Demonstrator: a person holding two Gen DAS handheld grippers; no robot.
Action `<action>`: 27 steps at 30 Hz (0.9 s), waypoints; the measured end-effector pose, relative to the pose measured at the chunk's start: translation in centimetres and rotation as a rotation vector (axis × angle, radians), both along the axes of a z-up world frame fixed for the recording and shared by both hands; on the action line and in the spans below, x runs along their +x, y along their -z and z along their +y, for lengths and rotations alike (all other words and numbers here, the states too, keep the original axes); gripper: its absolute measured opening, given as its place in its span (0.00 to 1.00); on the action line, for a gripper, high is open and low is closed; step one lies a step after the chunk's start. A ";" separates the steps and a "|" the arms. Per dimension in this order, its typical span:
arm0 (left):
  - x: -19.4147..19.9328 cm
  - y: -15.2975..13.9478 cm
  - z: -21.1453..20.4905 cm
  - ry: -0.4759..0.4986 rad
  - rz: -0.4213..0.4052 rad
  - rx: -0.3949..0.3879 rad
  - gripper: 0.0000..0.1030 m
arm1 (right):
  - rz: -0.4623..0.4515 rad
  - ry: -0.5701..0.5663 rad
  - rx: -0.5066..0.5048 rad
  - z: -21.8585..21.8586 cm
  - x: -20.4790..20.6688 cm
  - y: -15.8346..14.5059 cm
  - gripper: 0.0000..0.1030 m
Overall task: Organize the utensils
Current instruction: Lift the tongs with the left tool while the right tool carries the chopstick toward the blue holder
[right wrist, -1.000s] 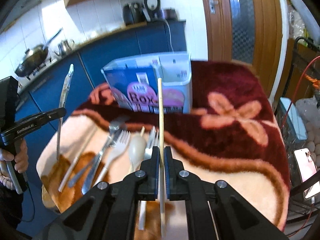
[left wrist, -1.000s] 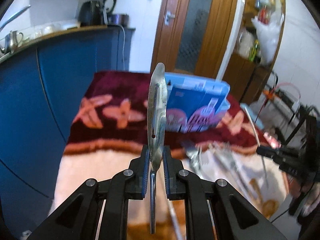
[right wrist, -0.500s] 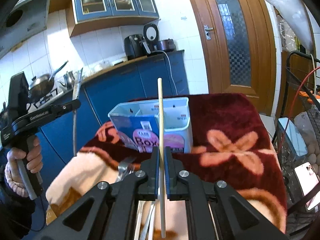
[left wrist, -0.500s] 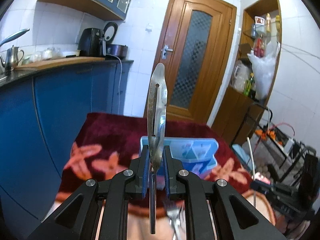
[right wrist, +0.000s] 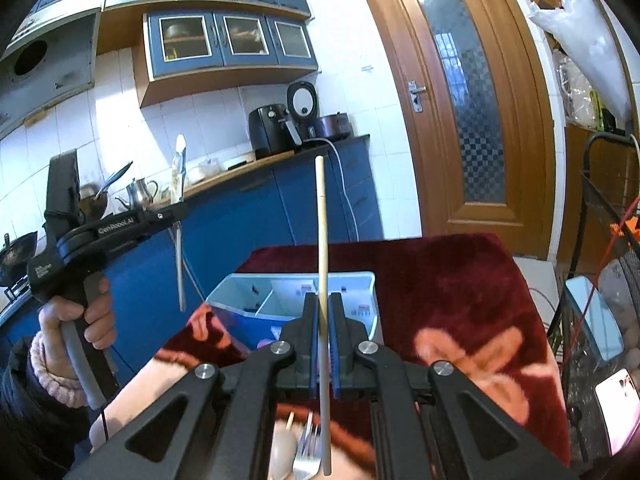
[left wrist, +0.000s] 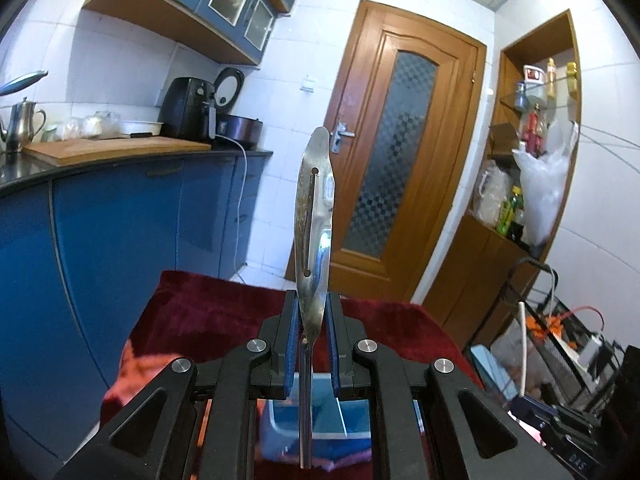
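Observation:
My left gripper [left wrist: 313, 344] is shut on a flat slotted metal utensil [left wrist: 314, 208] that stands upright, high above the table. Under it, partly hidden by the fingers, sits the blue divided box [left wrist: 320, 420]. My right gripper [right wrist: 322, 344] is shut on a wooden chopstick [right wrist: 321, 220], also upright, in front of and above the same box [right wrist: 370, 292]. In the right wrist view a hand [right wrist: 80, 320] holds the left gripper [right wrist: 176, 214] up at the left, with the metal utensil [right wrist: 179, 176] in it. A fork [right wrist: 306, 452] and a white spoon [right wrist: 280, 452] lie on the table below.
A dark red and cream flowered blanket [right wrist: 460, 280] covers the table. Blue cabinets [left wrist: 120, 232] with a worktop run along the left and back. A wooden door [left wrist: 400, 160] is behind. At the right stand a wire rack [right wrist: 600, 240] and a phone [right wrist: 616, 392].
Both grippers have risen and tipped upward, each keeping its utensil. The box has sunk low in both views, and most loose cutlery has dropped out of sight.

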State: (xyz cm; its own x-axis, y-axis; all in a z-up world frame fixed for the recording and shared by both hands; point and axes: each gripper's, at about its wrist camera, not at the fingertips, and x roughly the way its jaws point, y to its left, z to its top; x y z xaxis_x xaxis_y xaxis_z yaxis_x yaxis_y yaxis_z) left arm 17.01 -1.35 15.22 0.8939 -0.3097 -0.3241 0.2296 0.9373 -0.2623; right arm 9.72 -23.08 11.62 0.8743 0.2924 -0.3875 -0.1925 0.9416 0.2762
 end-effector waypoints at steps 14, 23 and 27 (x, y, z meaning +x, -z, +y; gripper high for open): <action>3.4 3.3 -0.7 0.033 -0.046 -0.010 0.12 | -0.092 0.047 -0.023 1.7 4.7 -0.1 0.06; 3.1 5.3 -1.5 0.039 -0.054 0.018 0.12 | -0.146 0.068 -0.030 2.2 8.8 1.6 0.06; 2.9 5.8 -1.8 0.047 -0.070 0.033 0.12 | -0.160 0.063 -0.043 2.3 9.9 2.6 0.06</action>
State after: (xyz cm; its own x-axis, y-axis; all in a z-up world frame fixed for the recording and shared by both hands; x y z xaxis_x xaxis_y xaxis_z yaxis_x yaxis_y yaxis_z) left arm 19.87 -3.14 9.47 0.8992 -0.3423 -0.2724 0.2905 0.9328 -0.2131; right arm 19.60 -20.77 9.02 0.9418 0.2212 -0.2530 -0.1708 0.9634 0.2064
